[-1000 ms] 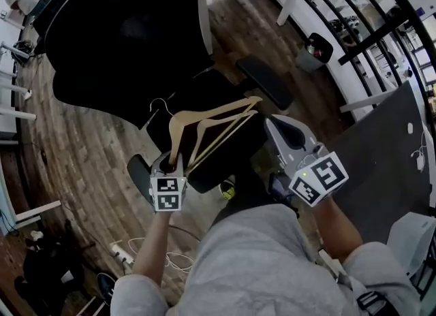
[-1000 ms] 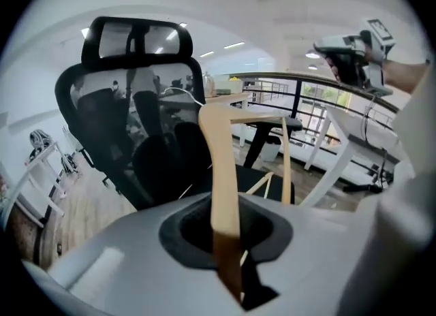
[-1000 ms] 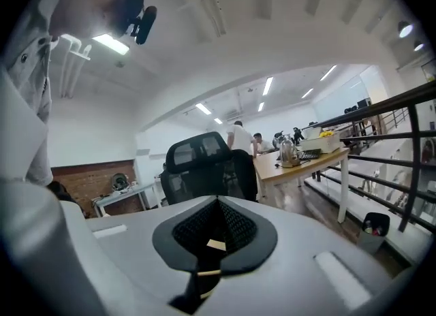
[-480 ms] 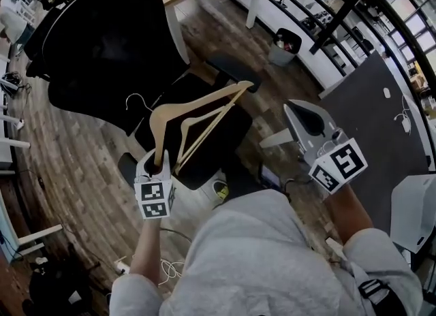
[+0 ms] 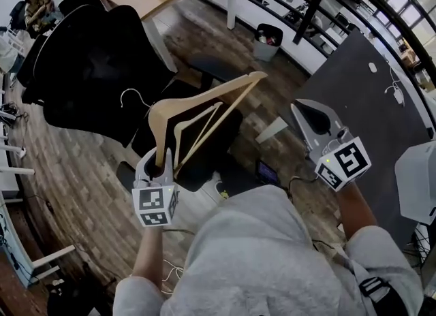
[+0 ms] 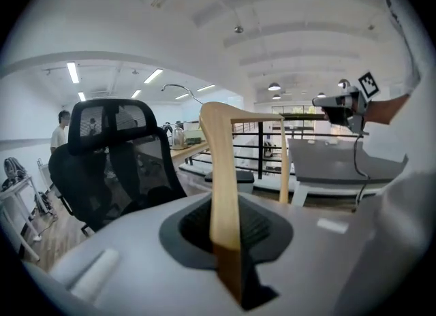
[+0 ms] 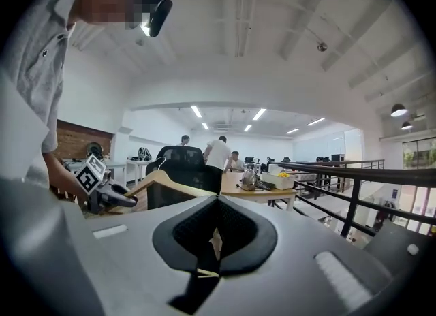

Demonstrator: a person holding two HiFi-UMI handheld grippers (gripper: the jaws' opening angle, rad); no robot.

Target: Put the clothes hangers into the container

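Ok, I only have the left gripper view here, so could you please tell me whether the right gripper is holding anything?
Observer: No. Its own view shows the right gripper with its jaws together and nothing between them.
Operator: Thank you. And what lies beneath the thing I am holding?
Observer: In the head view the wooden hanger shows over the seat of the black office chair, with wood floor around it.
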